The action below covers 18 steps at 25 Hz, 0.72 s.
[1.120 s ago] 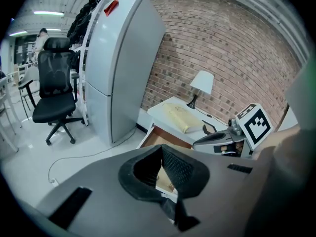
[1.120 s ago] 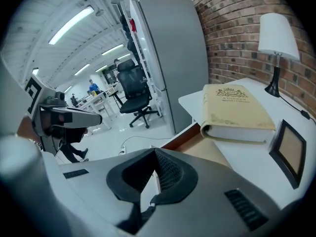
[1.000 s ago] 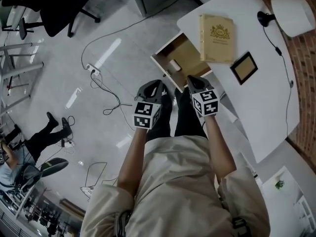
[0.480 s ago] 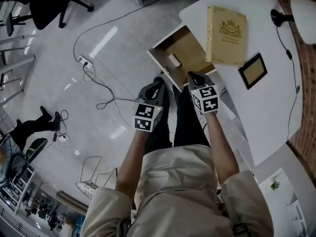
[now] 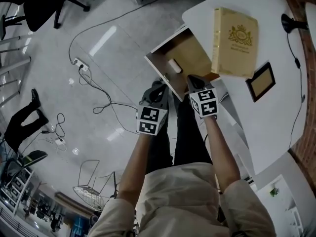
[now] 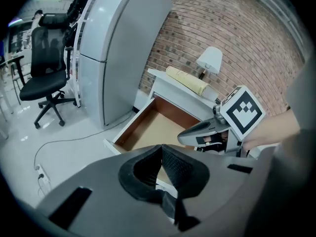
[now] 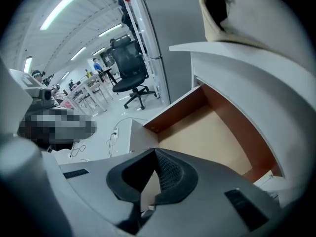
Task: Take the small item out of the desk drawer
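Note:
The desk drawer (image 5: 189,51) stands pulled open, with a small white item (image 5: 174,65) lying on its wooden floor near the front panel. My left gripper (image 5: 158,87) hangs just in front of that panel, shut, with nothing between its jaws. To its right, my right gripper (image 5: 191,79) is over the drawer's near corner, also shut and empty. The left gripper view shows the left gripper (image 6: 161,147) pointing down at the drawer (image 6: 148,126), with the right gripper's marker cube (image 6: 242,113) beside it. Seen from the right gripper (image 7: 155,152), the drawer (image 7: 207,132) floor lies below; the item is hidden there.
On the white desk (image 5: 276,122) lie a beige book (image 5: 236,42) overhanging the drawer, a small picture frame (image 5: 261,81) and a lamp (image 6: 210,60). Cables and a power strip (image 5: 79,63) trail over the floor on the left. A tall grey cabinet (image 6: 118,48) and an office chair (image 6: 47,78) stand beyond.
Both grippers have come down together toward the open drawer, staying shut. The drawer and desk sit closer to them in the head view.

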Each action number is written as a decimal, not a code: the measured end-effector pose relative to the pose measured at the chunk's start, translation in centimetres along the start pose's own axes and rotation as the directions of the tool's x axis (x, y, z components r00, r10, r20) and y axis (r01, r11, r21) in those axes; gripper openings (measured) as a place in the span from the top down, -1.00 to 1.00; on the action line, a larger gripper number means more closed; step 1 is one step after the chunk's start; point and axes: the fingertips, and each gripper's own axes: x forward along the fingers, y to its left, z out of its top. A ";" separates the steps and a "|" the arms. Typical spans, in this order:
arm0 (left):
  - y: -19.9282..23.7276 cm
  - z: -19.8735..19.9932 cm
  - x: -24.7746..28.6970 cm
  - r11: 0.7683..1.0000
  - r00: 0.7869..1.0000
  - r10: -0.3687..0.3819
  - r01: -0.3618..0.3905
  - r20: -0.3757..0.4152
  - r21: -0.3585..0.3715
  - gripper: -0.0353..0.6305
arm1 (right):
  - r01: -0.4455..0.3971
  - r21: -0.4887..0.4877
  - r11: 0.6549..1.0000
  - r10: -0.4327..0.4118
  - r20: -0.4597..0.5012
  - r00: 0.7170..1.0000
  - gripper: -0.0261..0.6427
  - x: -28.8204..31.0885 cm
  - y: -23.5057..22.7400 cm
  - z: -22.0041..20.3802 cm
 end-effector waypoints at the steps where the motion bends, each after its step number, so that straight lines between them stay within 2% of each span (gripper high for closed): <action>1: -0.2 -0.2 0.4 1.000 1.000 -0.005 0.005 -0.005 0.001 0.84 | -0.005 0.004 1.000 0.005 0.002 1.000 0.85 0.6 -0.2 -0.1; 5: -0.3 -1.6 1.9 1.000 1.000 -0.018 0.018 -0.010 0.008 0.84 | -0.036 0.025 0.999 0.036 0.011 0.999 0.85 3.3 -0.6 -0.3; 14: 2.0 -4.3 3.9 0.999 1.000 0.000 0.001 0.008 -0.036 0.84 | -0.066 -0.008 0.998 0.066 -0.016 0.998 0.83 8.7 -0.7 -1.1; 18: 2.9 -5.2 4.9 0.999 1.000 0.010 -0.009 0.015 -0.045 0.84 | -0.096 -0.046 0.994 0.093 -0.063 0.994 0.74 10.9 -0.9 -2.7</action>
